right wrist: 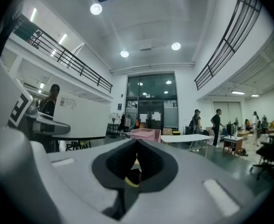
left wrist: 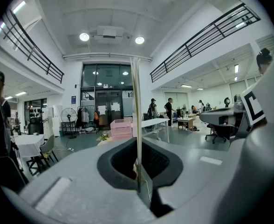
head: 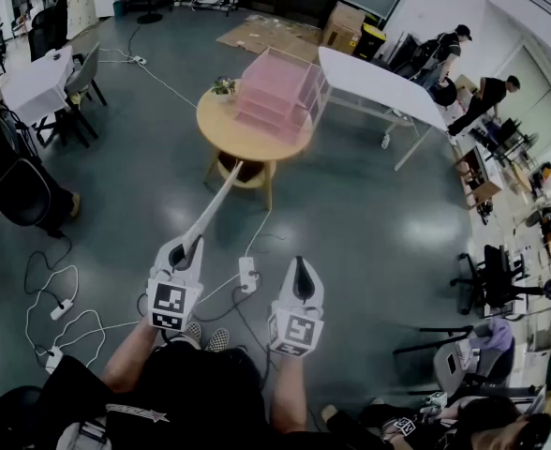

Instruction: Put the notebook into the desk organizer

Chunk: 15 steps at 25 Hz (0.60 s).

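Observation:
My left gripper point(head: 191, 247) is shut on the near end of a thin pale notebook point(head: 215, 202). The notebook points away from me towards the round wooden table point(head: 221, 135). In the left gripper view the notebook point(left wrist: 136, 115) shows edge-on as an upright line, pinched between the jaws of that gripper point(left wrist: 138, 174). The pink desk organizer point(head: 279, 94) stands on the far right part of the table, well ahead of both grippers; it also shows small in the distance point(left wrist: 120, 128) point(right wrist: 145, 134). My right gripper point(head: 300, 268) point(right wrist: 136, 146) is shut with nothing in it.
A small potted plant point(head: 223, 86) sits on the table left of the organizer. A long white table point(head: 380, 86) stands behind. A power strip point(head: 248, 275) and cables lie on the floor by my feet. Chairs stand at the left, and people point(head: 444, 50) stand at the far right.

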Tool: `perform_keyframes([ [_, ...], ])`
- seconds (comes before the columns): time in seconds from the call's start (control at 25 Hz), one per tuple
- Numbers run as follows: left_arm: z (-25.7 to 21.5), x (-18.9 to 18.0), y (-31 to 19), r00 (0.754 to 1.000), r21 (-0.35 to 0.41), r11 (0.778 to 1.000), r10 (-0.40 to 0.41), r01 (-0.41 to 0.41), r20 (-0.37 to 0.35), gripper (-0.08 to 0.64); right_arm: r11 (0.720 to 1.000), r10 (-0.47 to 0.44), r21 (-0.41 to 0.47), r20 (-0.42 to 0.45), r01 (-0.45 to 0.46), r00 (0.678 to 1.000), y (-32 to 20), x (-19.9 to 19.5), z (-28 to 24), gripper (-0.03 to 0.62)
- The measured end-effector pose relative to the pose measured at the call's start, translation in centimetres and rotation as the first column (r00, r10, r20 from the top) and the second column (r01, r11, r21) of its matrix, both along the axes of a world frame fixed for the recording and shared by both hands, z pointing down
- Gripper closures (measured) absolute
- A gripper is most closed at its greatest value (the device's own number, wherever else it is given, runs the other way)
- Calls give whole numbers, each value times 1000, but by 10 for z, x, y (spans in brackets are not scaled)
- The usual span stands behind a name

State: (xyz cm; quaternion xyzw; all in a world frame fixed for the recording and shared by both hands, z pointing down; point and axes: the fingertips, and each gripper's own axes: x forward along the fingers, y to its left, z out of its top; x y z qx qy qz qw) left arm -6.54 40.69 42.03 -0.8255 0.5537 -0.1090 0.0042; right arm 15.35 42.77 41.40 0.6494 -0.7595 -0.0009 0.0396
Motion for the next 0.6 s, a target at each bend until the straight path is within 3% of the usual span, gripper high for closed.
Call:
perform_keyframes([
  [0.6, 1, 4, 0, 1000, 1, 1000, -15, 15, 8, 545, 1000, -10, -4, 5, 10, 1000, -2, 6, 7, 586],
])
